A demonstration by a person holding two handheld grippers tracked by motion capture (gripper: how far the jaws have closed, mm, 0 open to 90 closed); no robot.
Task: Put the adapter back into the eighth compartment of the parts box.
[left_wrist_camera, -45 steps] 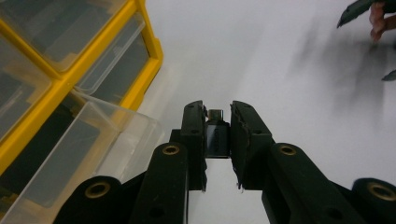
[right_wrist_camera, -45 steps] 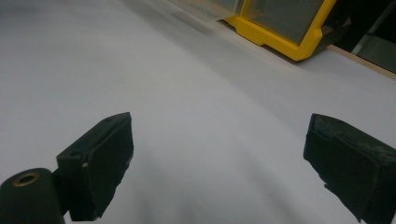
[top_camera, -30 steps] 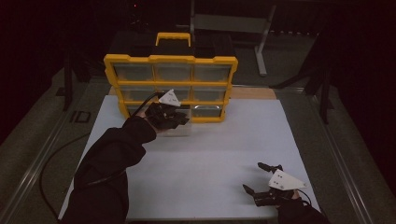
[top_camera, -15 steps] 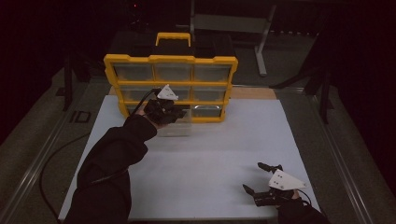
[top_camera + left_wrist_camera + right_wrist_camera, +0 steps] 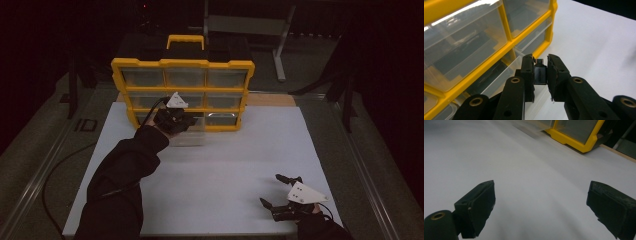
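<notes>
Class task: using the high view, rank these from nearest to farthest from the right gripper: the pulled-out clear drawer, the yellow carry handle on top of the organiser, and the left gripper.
Measured from the right gripper, at the near right of the table:
1. Pulled-out clear drawer, bottom row, sticking out over the white table.
2. Left gripper, just behind that drawer, at the organiser's front.
3. Yellow carry handle, on top, at the far side.

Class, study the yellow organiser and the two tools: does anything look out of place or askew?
One clear drawer in the bottom row of the yellow organiser stands pulled out onto the white table, while the other drawers sit flush. The left tool above it grips a small black adapter. The right tool is open over bare table.
</notes>
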